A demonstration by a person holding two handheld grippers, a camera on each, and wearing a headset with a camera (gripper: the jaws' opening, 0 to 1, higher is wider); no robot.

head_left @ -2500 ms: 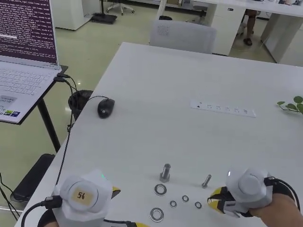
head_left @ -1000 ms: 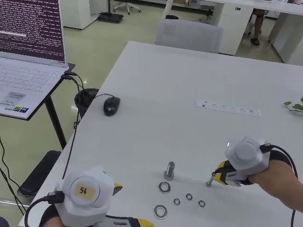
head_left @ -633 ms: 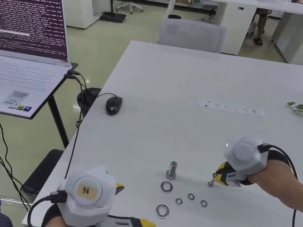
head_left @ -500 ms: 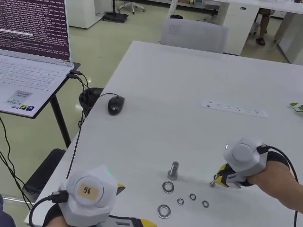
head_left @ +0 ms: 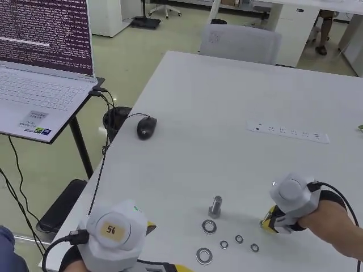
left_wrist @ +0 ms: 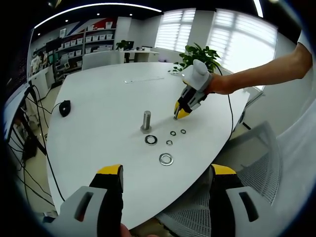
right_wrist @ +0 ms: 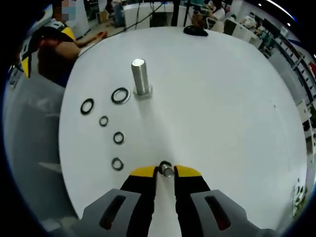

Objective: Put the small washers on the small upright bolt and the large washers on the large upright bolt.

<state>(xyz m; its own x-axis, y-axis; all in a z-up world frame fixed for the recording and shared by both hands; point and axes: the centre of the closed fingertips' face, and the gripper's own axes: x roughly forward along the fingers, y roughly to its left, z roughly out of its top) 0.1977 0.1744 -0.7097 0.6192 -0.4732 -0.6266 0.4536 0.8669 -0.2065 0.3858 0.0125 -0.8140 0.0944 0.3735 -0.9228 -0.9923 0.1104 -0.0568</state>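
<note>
The small bolt point(right_wrist: 167, 170) is clamped between the jaws of the right gripper point(right_wrist: 166, 173), near the three small washers point(right_wrist: 118, 137) on the table point(right_wrist: 222, 98). The two large washers point(right_wrist: 120, 95) are laid flat beside the large bolt point(right_wrist: 140, 76), which stands upright. The left gripper point(left_wrist: 166, 170) is held with its jaws wide apart.

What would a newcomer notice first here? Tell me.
The right gripper is clamped on the small bolt at the table's near right. Beside it, the large bolt stands upright with five loose washers lying flat in front; the left gripper hangs open at the near edge.
</note>
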